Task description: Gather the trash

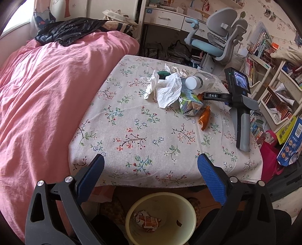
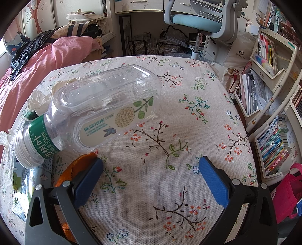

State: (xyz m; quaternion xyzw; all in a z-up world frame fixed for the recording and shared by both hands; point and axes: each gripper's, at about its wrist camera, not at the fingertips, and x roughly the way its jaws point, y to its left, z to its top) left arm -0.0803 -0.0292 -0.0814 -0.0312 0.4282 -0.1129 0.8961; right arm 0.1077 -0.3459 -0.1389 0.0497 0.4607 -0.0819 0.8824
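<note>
Both the left gripper (image 1: 151, 160) and right gripper (image 2: 151, 164) are wide open, holding nothing. A clear, bumpy plastic bottle (image 2: 105, 105) lies on the flowery cloth (image 2: 169, 132).

Ahead of my left gripper I see a floral-clothed table (image 1: 143, 132), with a pink-quilted bed (image 1: 47, 94) to its left. Beyond stand a grey-blue desk chair (image 1: 213, 39), a white desk (image 1: 164, 17) and crowded bookshelves (image 2: 268, 56) on the right.
</note>
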